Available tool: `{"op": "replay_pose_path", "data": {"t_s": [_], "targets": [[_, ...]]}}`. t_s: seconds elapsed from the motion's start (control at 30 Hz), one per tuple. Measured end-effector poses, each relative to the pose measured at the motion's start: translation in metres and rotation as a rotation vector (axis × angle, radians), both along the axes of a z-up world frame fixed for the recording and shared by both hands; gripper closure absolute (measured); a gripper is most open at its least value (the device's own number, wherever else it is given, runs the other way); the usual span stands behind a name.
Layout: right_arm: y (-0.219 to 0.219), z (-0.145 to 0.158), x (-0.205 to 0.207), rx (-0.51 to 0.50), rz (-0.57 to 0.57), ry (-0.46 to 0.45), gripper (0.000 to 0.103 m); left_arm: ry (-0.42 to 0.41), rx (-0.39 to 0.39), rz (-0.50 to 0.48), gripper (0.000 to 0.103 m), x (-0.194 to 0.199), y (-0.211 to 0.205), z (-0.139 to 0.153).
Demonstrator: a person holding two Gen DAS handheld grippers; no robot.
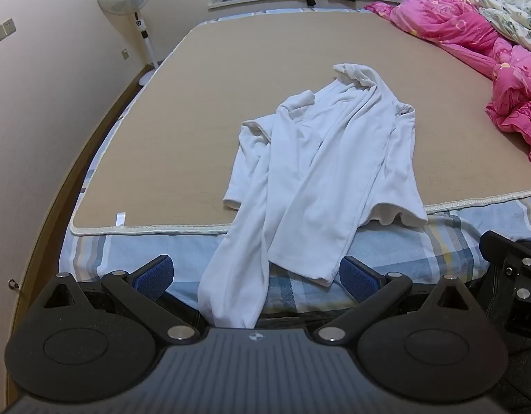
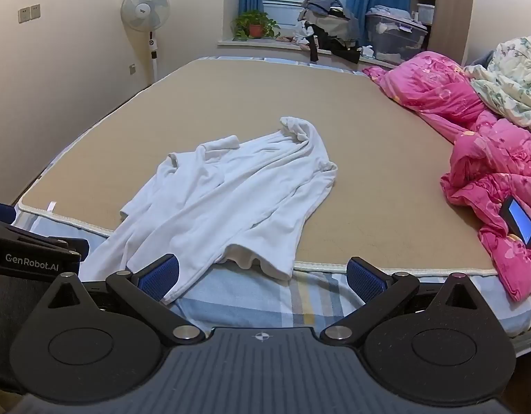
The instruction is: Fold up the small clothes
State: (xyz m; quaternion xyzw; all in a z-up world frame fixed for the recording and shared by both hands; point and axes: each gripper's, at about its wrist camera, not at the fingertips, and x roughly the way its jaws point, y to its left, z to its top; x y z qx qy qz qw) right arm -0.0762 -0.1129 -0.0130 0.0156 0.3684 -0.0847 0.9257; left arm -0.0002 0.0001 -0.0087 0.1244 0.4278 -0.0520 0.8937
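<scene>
A white long-sleeved garment (image 1: 327, 158) lies crumpled on the tan bed mat (image 1: 231, 79), its lower part hanging over the mat's front edge onto the plaid sheet. It also shows in the right wrist view (image 2: 231, 193). My left gripper (image 1: 257, 276) is open at the bed's front edge, with a hanging part of the garment between its blue pads (image 1: 155, 276), not clamped. My right gripper (image 2: 263, 277) is open and empty, just in front of the garment's hem. Its body shows at the right of the left wrist view (image 1: 510, 269).
A pink quilt (image 2: 490, 158) and a floral blanket (image 2: 510, 79) are heaped along the bed's right side, with a phone (image 2: 519, 222) on the quilt. A standing fan (image 2: 146, 10) is at the far left wall. Clothes, a plant (image 2: 255, 24) and a storage box line the window sill.
</scene>
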Motion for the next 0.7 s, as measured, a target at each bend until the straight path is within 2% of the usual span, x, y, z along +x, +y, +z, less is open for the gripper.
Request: {"op": "replay_pose_path", "data": {"t_s": [0.7], "targets": [[0.0004, -0.0005, 0.001, 0.001, 0.002, 0.003, 0.001, 0.001, 0.0, 0.0, 0.001, 0.0, -0.0002, 0.0003]]}}
